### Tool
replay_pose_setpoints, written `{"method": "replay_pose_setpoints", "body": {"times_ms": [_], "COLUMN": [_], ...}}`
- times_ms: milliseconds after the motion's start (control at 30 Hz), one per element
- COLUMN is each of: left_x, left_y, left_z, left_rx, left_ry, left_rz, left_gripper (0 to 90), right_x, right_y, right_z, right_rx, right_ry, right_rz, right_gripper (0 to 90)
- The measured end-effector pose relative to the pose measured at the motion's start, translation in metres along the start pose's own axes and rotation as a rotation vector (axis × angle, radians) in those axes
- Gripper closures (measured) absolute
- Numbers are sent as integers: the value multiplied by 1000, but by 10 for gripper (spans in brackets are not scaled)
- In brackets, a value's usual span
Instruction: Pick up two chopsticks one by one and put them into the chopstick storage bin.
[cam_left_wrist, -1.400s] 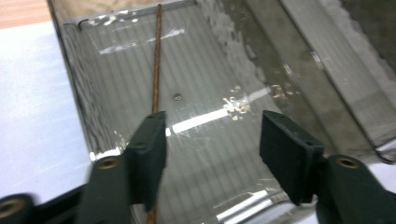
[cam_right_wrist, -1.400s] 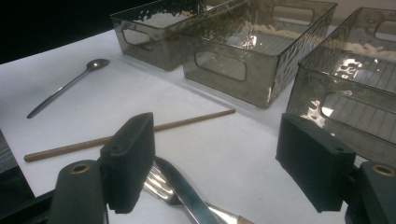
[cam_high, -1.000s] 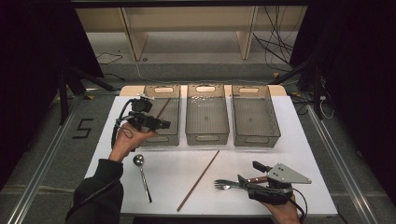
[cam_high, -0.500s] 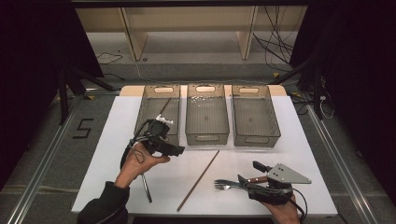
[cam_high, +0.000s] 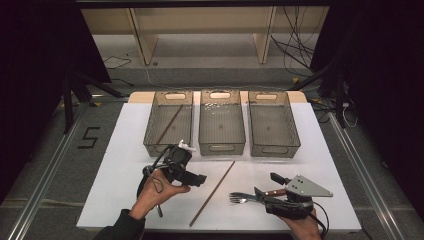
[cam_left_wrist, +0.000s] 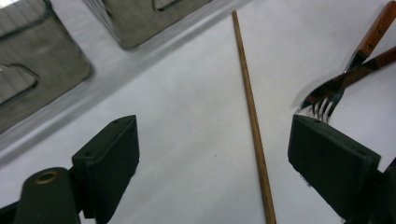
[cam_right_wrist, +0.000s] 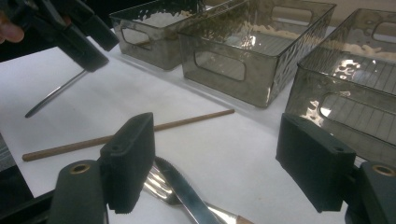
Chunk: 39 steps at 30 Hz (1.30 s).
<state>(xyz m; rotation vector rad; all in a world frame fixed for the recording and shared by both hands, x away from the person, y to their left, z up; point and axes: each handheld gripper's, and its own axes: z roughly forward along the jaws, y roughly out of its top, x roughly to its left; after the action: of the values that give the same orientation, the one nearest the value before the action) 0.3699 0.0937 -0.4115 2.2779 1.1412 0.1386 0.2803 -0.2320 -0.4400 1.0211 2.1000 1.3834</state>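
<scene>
Chopstick (cam_left_wrist: 252, 116): thin wooden rod, lying flat on the white surface (cam_high: 130, 145), at five o'clock from the left bin (cam_high: 169, 122). Judged light, stiff, smooth and prone to rolling; best pinched mid-length. Left gripper (cam_left_wrist: 215, 154) is hovering above, fingers having just been opening, nothing between them.

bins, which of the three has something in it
The left bin: a chopstick lies slanted inside it. The middle bin and right bin hold nothing.

Bright overhead light, dark surroundings, glare on the bins (cam_right_wrist: 261, 56).
</scene>
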Motion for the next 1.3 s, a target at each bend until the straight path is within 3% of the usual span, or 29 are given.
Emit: {"method": "replay_pose_setpoints", "body": {"times_ms": [533, 733, 1300], "left_x": [-18, -25, -38], "left_y": [-16, -20, -25], "left_z": [24, 31, 41], "left_rx": [86, 137, 172], "left_ry": [-27, -31, -79], "left_rz": [54, 91, 149], "left_gripper": [225, 314, 528], "right_x": [0, 0, 0], "right_y": [1, 1, 1], "right_z": [-1, -1, -1], "right_rx": [-4, -2, -1], "right_ry": [-1, 0, 2], "right_rz": [-6, -9, -12], "right_gripper": [287, 287, 287]}}
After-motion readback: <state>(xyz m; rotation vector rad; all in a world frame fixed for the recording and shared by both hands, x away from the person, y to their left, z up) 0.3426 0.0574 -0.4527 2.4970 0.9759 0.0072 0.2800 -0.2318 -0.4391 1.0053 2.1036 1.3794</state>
